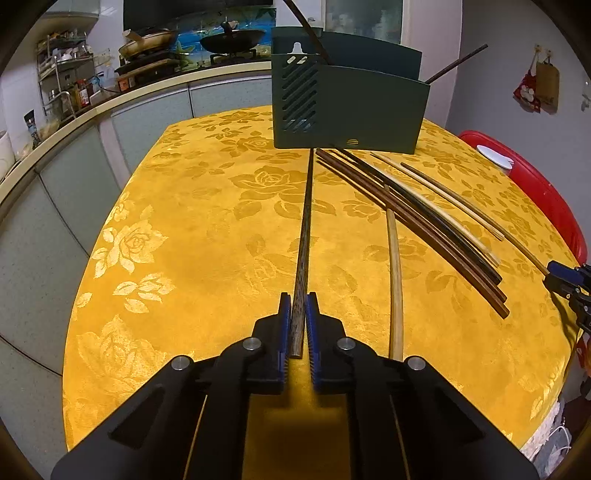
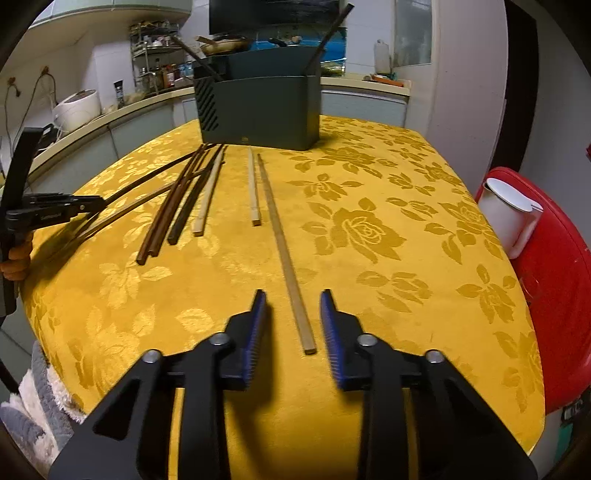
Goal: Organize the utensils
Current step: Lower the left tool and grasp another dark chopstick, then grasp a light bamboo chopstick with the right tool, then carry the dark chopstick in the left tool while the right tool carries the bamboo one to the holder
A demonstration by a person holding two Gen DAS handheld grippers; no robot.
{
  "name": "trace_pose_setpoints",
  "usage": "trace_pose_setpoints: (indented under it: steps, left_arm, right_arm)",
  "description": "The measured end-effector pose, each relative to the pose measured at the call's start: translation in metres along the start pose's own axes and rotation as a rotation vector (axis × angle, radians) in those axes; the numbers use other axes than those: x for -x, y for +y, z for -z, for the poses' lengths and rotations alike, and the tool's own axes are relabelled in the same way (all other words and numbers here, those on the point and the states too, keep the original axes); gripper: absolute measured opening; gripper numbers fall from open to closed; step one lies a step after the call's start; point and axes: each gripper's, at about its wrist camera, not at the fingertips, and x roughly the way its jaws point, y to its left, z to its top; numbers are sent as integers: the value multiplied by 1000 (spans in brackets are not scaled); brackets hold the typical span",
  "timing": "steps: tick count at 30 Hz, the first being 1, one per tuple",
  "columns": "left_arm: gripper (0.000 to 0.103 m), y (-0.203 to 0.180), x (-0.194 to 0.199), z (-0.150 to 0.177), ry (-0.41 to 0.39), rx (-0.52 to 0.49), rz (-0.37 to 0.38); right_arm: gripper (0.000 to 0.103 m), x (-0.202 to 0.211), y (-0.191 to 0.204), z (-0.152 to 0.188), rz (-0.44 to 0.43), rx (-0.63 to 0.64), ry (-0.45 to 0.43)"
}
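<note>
Left wrist: left gripper (image 1: pixel 298 325) clenched on dark chopstick (image 1: pixel 303 251), tip toward holder (image 1: pixel 351 110) at 12 o'clock. Step: pickup; next, lift into holder.

Right wrist: right gripper (image 2: pixel 293 321) unclenched, astride pale chopstick (image 2: pixel 286 258); next, close.

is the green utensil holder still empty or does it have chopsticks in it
Not empty: two dark chopsticks stick up out of the green holder.

Golden-yellow tablecloth (image 1: pixel 177 229) with a rose pattern; dark green utensil holder (image 1: pixel 369 110); chopsticks (image 2: pixel 173 206) brown, black, pale; possibly a red stool (image 2: pixel 554 295)
</note>
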Motion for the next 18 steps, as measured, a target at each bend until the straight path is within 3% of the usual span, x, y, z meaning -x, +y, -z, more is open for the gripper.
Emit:
trace_pose_setpoints:
  steps: [4, 12, 18]
  left_arm:
    - [7, -4, 0, 1, -5, -18, -9]
    - [7, -6, 12, -3, -35, -14, -10]
    - [7, 0, 46, -16, -119, 7, -28]
  right_arm:
    - [10, -1, -1, -1, -8, -8, -2]
    - [7, 3, -4, -6, -14, -18, 15]
    - [7, 32, -3, -23, -10, -26, -68]
